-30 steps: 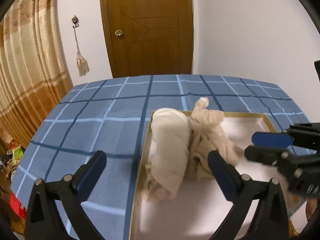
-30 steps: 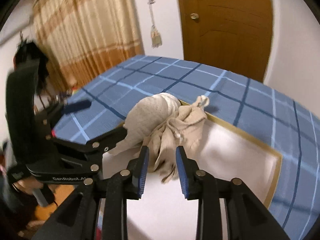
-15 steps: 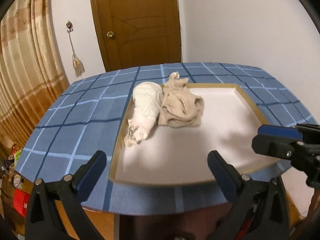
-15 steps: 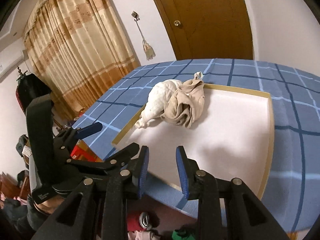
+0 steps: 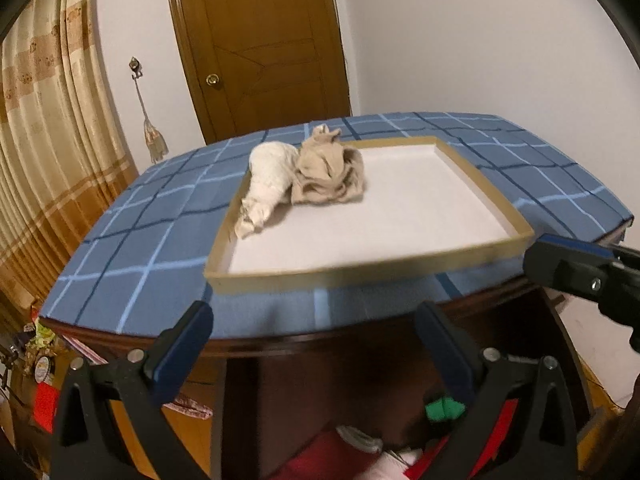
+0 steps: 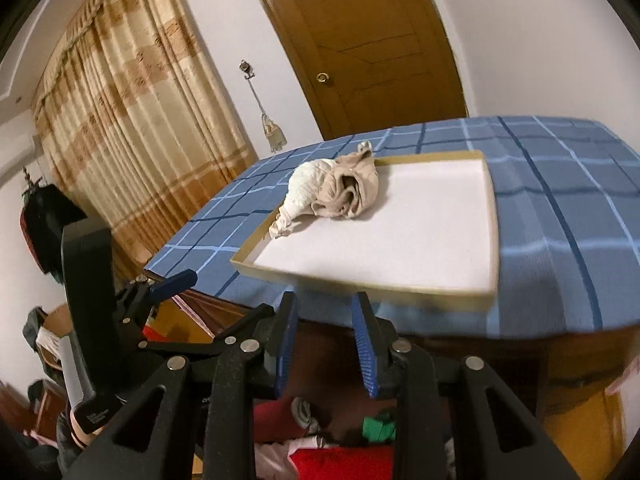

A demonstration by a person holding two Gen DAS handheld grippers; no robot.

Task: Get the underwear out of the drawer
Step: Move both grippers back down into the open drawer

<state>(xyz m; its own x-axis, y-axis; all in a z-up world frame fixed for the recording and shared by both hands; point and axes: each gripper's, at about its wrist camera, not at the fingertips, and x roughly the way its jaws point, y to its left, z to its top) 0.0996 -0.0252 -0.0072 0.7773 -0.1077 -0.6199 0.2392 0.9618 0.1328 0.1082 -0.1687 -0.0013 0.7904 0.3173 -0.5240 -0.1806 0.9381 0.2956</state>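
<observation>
Two bundles of underwear, one white [image 5: 268, 176] and one beige [image 5: 328, 172], lie side by side at the far left of a shallow white tray [image 5: 360, 272] on the blue checked table [image 5: 120, 272]. Under the table's front edge an open drawer shows red [image 6: 340, 464], green [image 5: 442, 408] and white clothes. My left gripper [image 5: 314, 320] hangs open and wide before the table edge, above the drawer, with nothing between its fingers. My right gripper [image 6: 325, 302] sits just in front of the tray's near rim [image 6: 400, 288], its jaws a narrow gap apart and holding nothing.
A brown door [image 5: 272, 40] and white wall stand behind the table. A striped curtain [image 5: 40, 160] hangs at the left, with clutter on the floor below it. The tray's right half is bare.
Both grippers have drawn back from the two bundles on the tray to the table's near edge and sunk a little. The drawer below has come into view. Neither jaw opening changed.
</observation>
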